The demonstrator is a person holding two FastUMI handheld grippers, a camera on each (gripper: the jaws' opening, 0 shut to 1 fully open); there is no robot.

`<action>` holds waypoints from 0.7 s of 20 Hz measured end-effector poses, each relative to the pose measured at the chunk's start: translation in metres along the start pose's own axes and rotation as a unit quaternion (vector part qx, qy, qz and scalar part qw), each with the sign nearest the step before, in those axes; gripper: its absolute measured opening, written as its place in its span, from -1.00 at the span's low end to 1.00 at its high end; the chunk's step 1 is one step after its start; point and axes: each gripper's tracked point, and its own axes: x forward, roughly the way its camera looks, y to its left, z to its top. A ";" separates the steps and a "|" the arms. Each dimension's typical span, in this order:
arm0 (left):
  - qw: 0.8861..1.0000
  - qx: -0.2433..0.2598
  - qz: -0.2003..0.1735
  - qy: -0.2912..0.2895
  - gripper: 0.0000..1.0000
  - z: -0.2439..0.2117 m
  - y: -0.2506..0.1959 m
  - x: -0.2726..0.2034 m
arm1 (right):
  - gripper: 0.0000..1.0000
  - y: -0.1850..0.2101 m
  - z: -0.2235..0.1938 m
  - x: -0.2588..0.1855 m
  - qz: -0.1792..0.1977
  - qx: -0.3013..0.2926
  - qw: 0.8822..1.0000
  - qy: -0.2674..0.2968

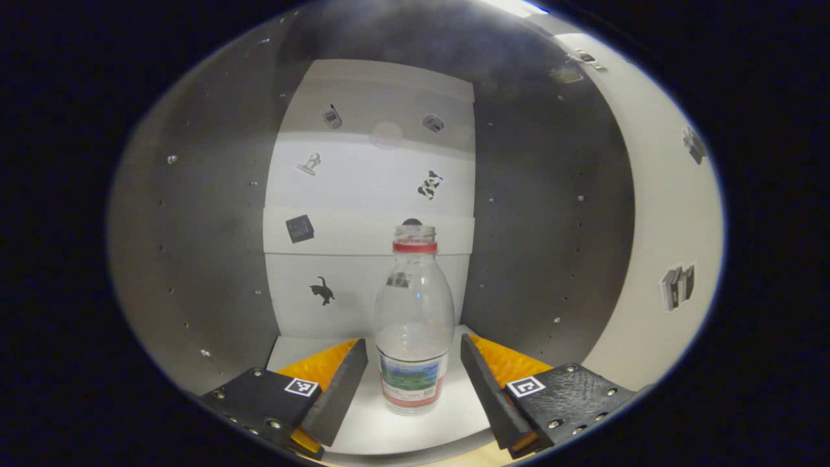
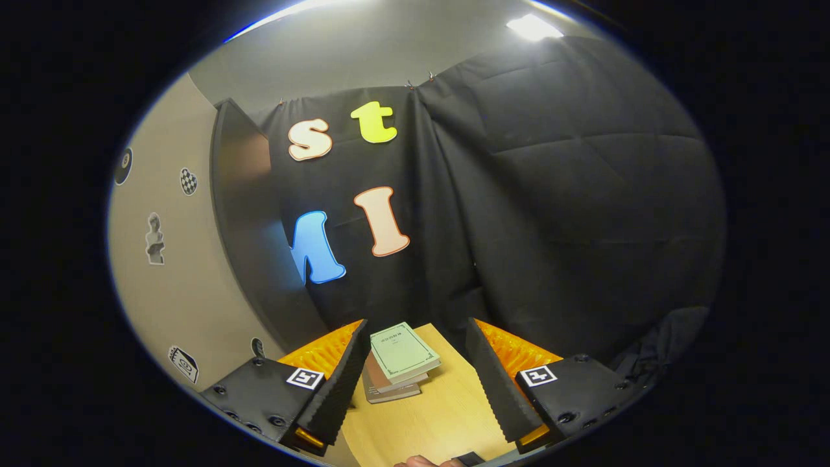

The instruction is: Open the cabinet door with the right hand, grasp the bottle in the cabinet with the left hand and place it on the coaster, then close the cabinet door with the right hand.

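A clear plastic bottle [image 1: 414,324] with a red neck ring and a printed label stands upright on the white floor of the cabinet [image 1: 415,421]. My left gripper [image 1: 414,360] reaches into the cabinet and is open, one finger on each side of the bottle's lower half with a gap on both sides. In the right gripper view, the cabinet door [image 2: 249,227] stands swung open at the left, dark on its inner face. My right gripper [image 2: 415,363] is open with nothing between its fingers, above the wooden table [image 2: 447,415].
The cabinet's back wall [image 1: 369,194] is white with small stickers, and its side walls [image 1: 214,246] are dark with rows of holes. A small stack of books [image 2: 397,363] lies on the wooden table. A fingertip [image 2: 418,462] shows at the bottom edge.
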 end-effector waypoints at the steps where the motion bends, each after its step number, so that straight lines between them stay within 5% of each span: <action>1: 1.000 -0.002 0.000 0.000 0.78 -0.001 0.001 0.005 | 0.88 -0.002 -0.001 0.001 -0.002 0.001 1.000 0.001; 12: 1.000 -0.004 -0.005 -0.009 0.78 -0.003 0.003 0.024 | 0.88 -0.012 -0.008 0.007 -0.010 0.004 1.000 0.008; 14: 1.000 -0.010 -0.010 -0.010 0.46 -0.004 0.002 0.025 | 0.88 -0.014 -0.010 0.008 -0.010 0.002 1.000 0.010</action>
